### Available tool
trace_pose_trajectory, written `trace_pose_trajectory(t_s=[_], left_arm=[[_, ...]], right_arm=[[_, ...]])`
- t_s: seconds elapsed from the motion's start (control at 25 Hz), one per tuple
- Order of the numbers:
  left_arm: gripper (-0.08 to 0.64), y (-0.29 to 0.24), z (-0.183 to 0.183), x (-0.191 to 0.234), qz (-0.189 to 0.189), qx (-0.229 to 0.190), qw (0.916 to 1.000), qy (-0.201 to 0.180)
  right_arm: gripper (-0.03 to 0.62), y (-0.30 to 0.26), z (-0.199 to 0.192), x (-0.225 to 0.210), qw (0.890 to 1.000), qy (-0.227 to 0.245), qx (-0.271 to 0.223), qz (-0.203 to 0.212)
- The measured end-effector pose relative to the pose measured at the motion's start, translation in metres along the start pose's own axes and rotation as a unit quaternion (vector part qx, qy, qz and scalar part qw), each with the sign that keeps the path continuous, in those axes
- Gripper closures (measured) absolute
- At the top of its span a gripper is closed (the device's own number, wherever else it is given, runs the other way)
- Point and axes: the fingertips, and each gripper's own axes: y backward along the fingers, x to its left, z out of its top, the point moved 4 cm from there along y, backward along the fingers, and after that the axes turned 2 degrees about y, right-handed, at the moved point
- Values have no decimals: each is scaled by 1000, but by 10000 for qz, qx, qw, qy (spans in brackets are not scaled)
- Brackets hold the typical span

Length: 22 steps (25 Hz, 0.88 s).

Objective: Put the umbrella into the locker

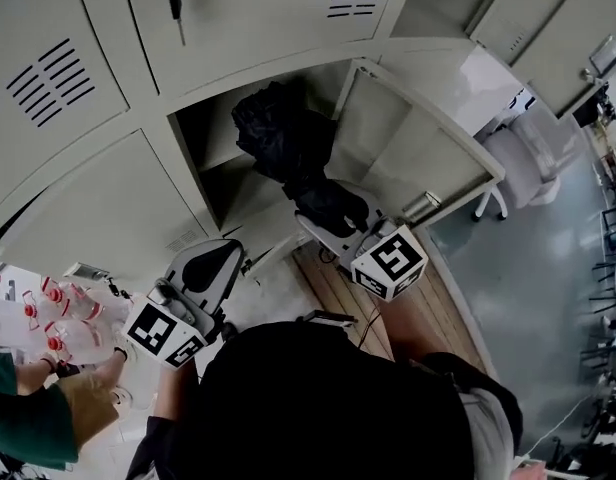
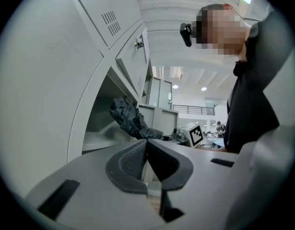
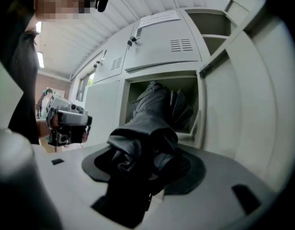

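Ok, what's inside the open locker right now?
The black folded umbrella pokes its far end into the locker, its near end clamped in the right hand-held gripper. Its fabric covers the compartment's back, so anything behind it cannot be seen.

I am seeing my left gripper (image 2: pixel 147 150) wearing a pale grey shell with dark ribbed pads (image 2: pixel 130 164). My right gripper (image 3: pixel 148 170) is looking the same. Behind each one's jaws, a white cube (image 1: pixel 166 333) is showing black squares. The person holding them is wearing a black top (image 1: pixel 318 398).
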Motion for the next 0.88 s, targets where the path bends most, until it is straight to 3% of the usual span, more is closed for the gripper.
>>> trace_pose_trajectory(t_s=[0.16,0.4,0.88], left_arm=[[545,10,14,1,-452,-309,9984,162],[545,25,16,14,-401,-350,9986,74],[545,39,18,19,-449,-434,9980,-47]], right_arm=[[328,-23,5,-13,9989,278,359,-151],[330,-54,27,-22,9977,445,462,-215],[333,-121,48,-25,9928,880,777,224]])
